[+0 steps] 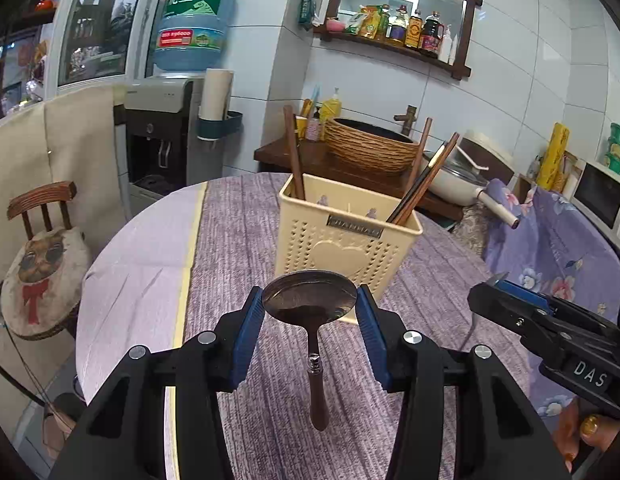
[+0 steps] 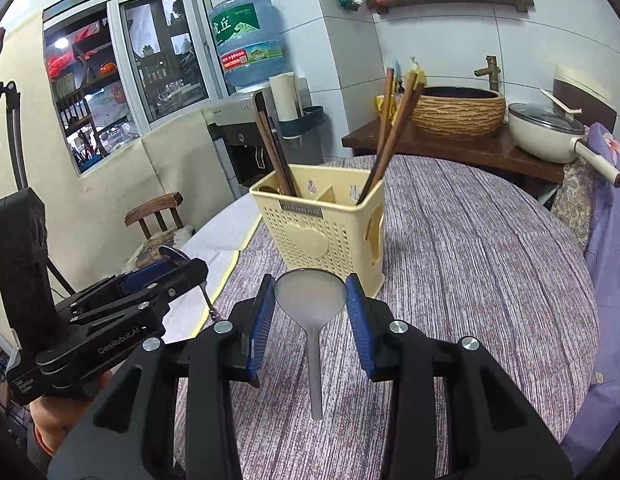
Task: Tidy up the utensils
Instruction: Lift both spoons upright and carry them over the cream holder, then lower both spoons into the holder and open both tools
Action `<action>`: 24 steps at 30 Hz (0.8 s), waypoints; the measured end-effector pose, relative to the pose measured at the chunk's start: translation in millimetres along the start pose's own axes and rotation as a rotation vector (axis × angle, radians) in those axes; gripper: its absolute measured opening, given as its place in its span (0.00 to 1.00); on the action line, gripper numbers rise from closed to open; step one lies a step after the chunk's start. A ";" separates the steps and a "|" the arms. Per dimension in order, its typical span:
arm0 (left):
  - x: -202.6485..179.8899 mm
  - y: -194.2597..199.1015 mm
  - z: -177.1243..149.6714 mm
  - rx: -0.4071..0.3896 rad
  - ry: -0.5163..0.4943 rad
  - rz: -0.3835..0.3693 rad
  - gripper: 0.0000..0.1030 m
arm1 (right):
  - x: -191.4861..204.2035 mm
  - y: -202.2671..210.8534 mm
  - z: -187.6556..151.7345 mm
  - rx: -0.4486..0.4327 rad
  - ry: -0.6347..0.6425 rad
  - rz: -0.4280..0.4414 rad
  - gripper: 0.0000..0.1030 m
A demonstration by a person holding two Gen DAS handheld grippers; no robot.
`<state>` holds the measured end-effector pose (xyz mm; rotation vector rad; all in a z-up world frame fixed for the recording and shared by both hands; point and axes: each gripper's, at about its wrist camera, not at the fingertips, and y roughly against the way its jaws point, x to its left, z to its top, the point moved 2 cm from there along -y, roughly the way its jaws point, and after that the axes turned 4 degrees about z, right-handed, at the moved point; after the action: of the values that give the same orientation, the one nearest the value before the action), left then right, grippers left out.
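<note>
**On the desk: a spoon in each gripper, facing the holder**

Between my two grippers and just beyond them stands the cream utensil holder (image 1: 347,240), upright on the round desk (image 1: 238,248) with its purple striped cloth. Dark wooden chopsticks (image 1: 423,188) lean out of its right compartment, and another stick (image 1: 294,152) rises from the left one; the right wrist view shows a divider between the two compartments.

My left gripper (image 1: 310,300) pinches a metal spoon (image 1: 310,298) by the rim of its bowl, one blue pad on each side. Its dark handle hangs down toward me, off the cloth. The bowl sits just in front of the holder's heart-marked face.

My right gripper (image 2: 310,300) pinches a pale, frosted spoon (image 2: 310,296) the same way, pads pressed on either side of the bowl, handle hanging down. It too is just short of the holder (image 2: 323,224), near its front right corner.

Each gripper shows at the edge of the other's view, side by side and apart.

Behind the desk are a water dispenser (image 1: 162,136), a woven basin (image 1: 369,148), a white pan (image 2: 545,132) and a wooden chair (image 1: 42,248).
</note>
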<state>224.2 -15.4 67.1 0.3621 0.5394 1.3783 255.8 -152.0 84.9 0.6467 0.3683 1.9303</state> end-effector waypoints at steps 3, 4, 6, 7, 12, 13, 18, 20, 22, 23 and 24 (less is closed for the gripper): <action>-0.1 3.6 19.5 -0.013 0.007 -0.023 0.45 | 5.6 5.0 22.0 -0.030 0.014 0.010 0.36; -1.0 6.7 31.9 -0.029 0.006 -0.031 0.45 | 7.6 8.0 31.4 -0.047 0.018 0.015 0.36; -2.1 12.2 51.3 -0.058 0.007 -0.043 0.45 | 10.5 14.4 51.6 -0.090 0.022 0.013 0.36; -2.9 16.5 66.6 -0.085 0.011 -0.047 0.45 | 11.4 17.5 62.4 -0.113 0.025 0.008 0.36; -6.7 24.6 129.7 -0.196 0.036 -0.028 0.45 | 14.7 25.1 122.9 -0.238 0.037 -0.051 0.36; -6.3 23.0 138.3 -0.208 0.045 -0.023 0.45 | 13.4 24.0 132.0 -0.253 0.033 -0.062 0.36; -5.9 -1.2 164.9 -0.227 0.093 -0.028 0.45 | 6.0 -1.4 156.7 -0.279 0.019 -0.110 0.36; -8.9 -13.3 160.2 -0.224 0.075 -0.010 0.45 | 1.6 -14.6 152.5 -0.266 0.009 -0.119 0.36; -9.9 -25.3 149.7 -0.223 0.060 -0.001 0.45 | -2.3 -27.8 143.3 -0.252 0.008 -0.131 0.36; -9.0 -30.0 146.2 -0.221 0.054 0.000 0.45 | -3.8 -32.9 137.7 -0.247 0.012 -0.140 0.36; -9.5 -37.2 138.2 -0.217 0.047 -0.001 0.45 | -5.8 -38.5 131.4 -0.241 0.018 -0.153 0.36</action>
<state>331.1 -21.6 162.7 0.1539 0.4238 1.4313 363.2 -144.4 169.6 0.4315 0.1859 1.8000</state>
